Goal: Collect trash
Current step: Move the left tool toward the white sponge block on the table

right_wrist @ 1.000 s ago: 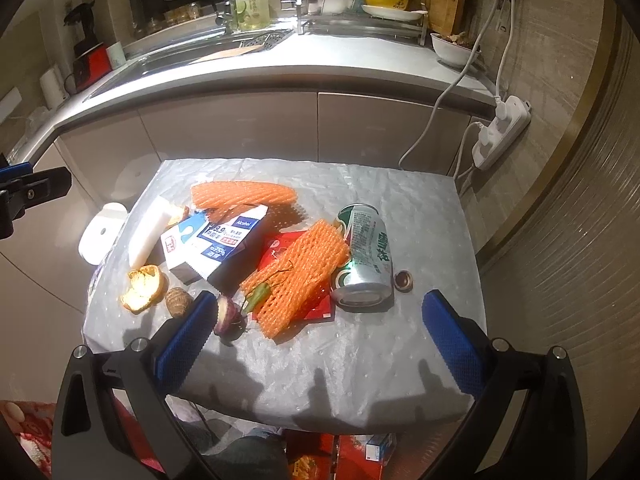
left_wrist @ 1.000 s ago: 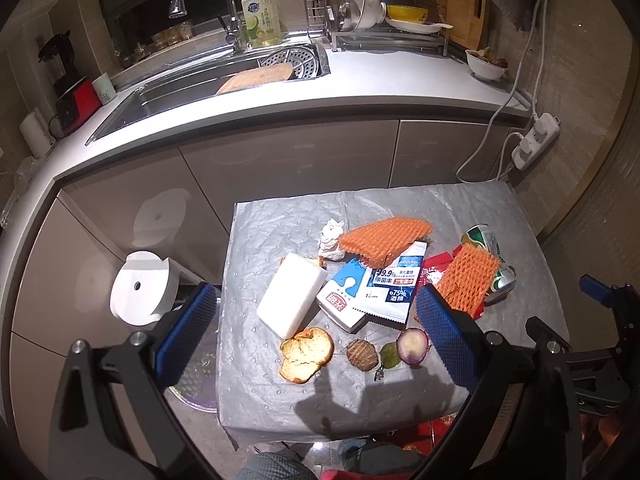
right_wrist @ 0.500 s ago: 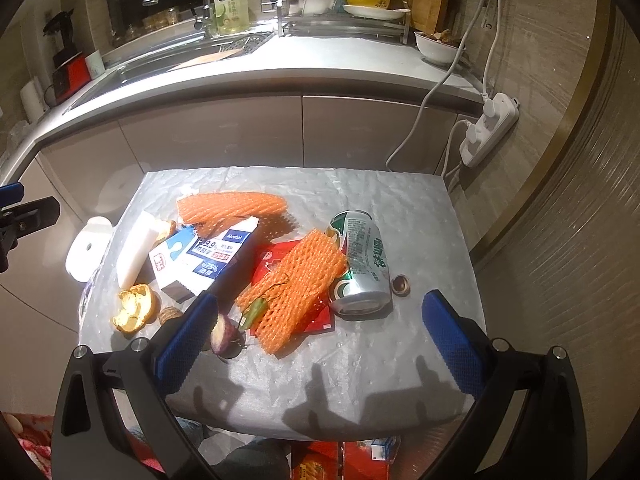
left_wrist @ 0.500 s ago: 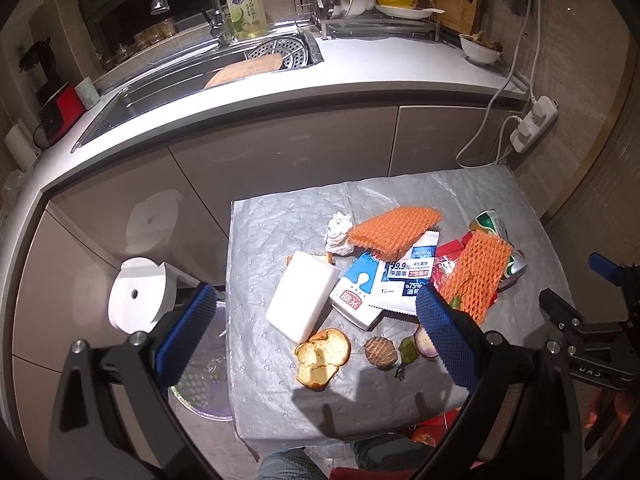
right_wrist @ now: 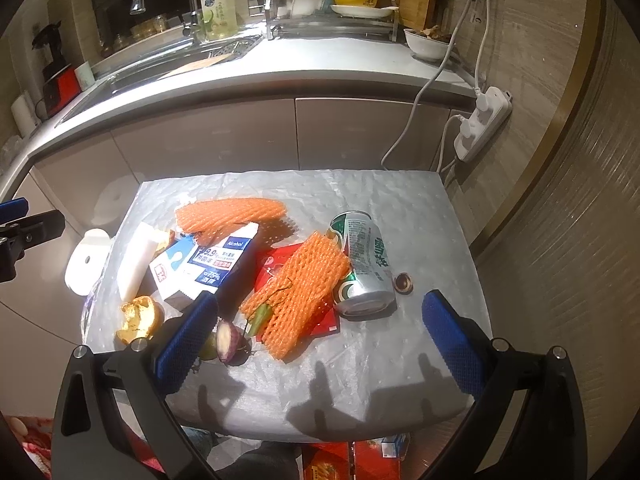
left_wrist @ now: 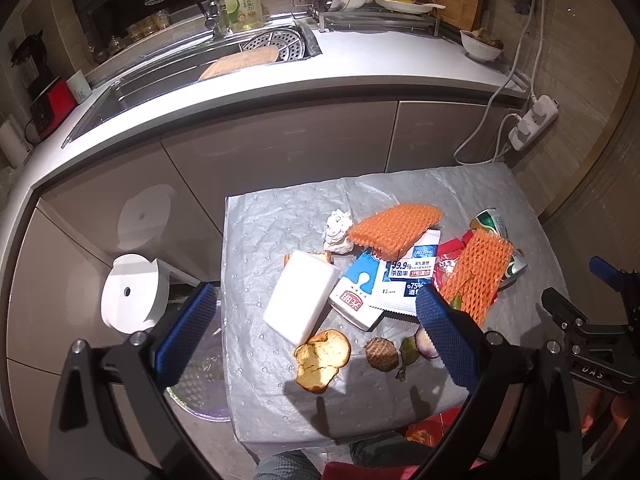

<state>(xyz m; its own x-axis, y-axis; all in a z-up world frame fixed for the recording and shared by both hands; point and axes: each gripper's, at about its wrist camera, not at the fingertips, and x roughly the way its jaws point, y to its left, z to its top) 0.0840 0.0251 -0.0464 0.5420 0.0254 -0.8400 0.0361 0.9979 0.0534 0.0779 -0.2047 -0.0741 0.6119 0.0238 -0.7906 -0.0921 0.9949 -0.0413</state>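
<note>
Both tools (left_wrist: 316, 336) (right_wrist: 316, 336) gape empty above a dented green can (right_wrist: 364, 260) lying sideways among scraps

Both grippers hover with their blue-padded fingers spread wide and nothing between them. The left gripper (left_wrist: 316, 336) sits to the left, the right gripper (right_wrist: 320, 340) beside it, well apart.
</note>
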